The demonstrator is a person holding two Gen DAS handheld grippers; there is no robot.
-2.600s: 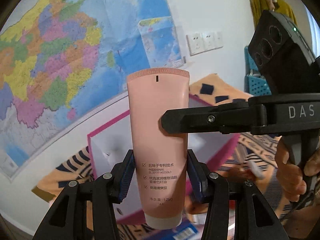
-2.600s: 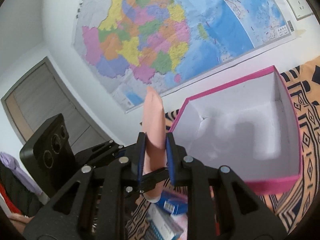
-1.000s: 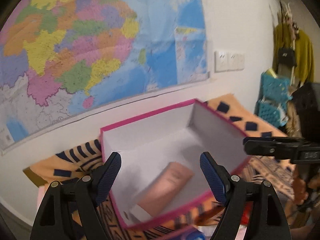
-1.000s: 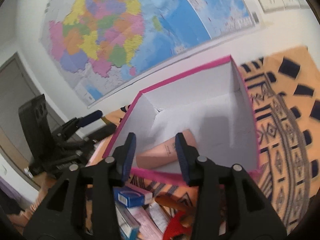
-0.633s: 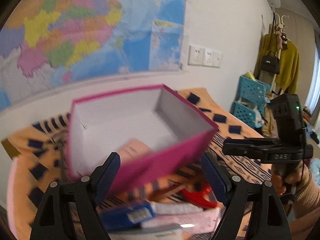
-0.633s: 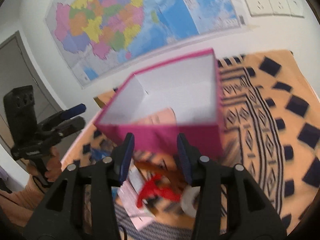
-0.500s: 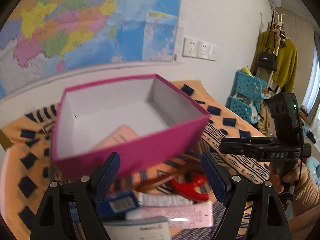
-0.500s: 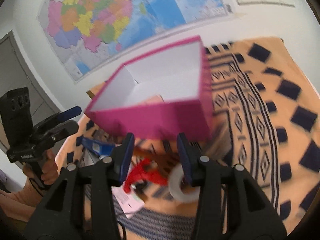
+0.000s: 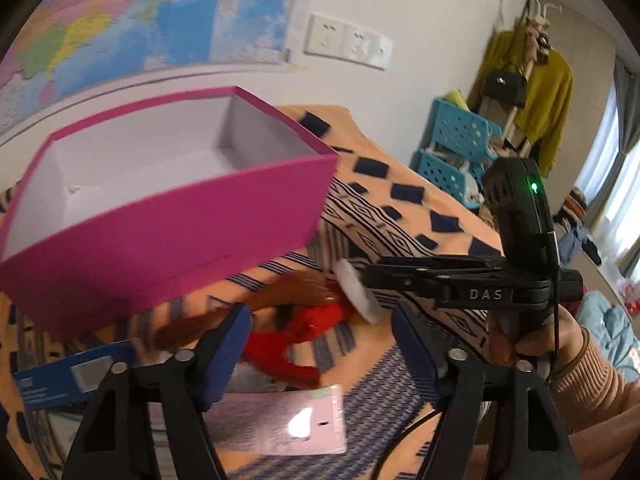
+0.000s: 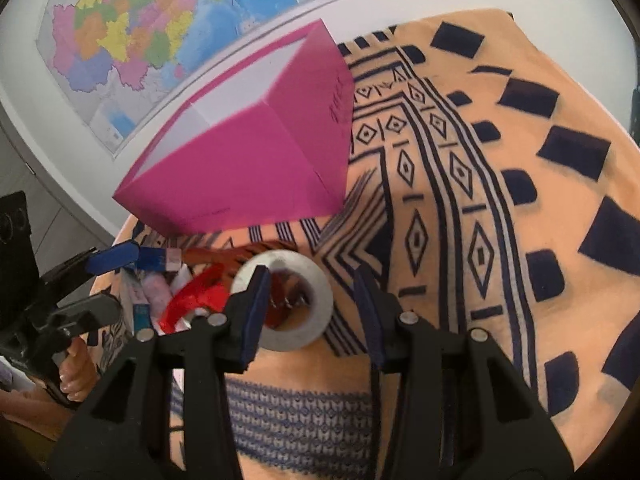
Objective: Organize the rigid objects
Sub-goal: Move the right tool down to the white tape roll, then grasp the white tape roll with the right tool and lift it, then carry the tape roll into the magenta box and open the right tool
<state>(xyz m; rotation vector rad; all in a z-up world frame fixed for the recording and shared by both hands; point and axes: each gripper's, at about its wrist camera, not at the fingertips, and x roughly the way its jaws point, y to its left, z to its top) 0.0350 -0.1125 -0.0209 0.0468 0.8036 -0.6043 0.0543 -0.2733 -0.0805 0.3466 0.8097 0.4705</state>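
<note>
Landmark: pink box [image 9: 168,224], open-topped, white inside, standing on an orange cloth with dark blue patterning [image 10: 500,200]. From these angles its floor is mostly hidden, so its contents cannot be told.

- Left gripper [image 9: 320,344]: jaws spread wide, holding nothing; poised above the loose items in front of the box.
- Right gripper [image 10: 310,304]: jaws apart, holding nothing; its left finger overlaps the tape roll's rim in the right wrist view, and whether they touch cannot be told.
- White tape roll [image 10: 284,300]: lying flat on the cloth in front of the box's near corner.
- Red clip-like object [image 9: 304,340]: just beside the tape roll, in front of the box; blurred.
- Brown striped object [image 10: 236,256]: between the box's front wall and the tape roll; blurred, kind unclear.
- Blue carton [image 9: 68,376]: in front of the box's left end.
- Pink flat packet [image 9: 280,424]: nearer the left gripper than the red object, farther from the box.
- Wall map [image 10: 160,20]: behind the box.
</note>
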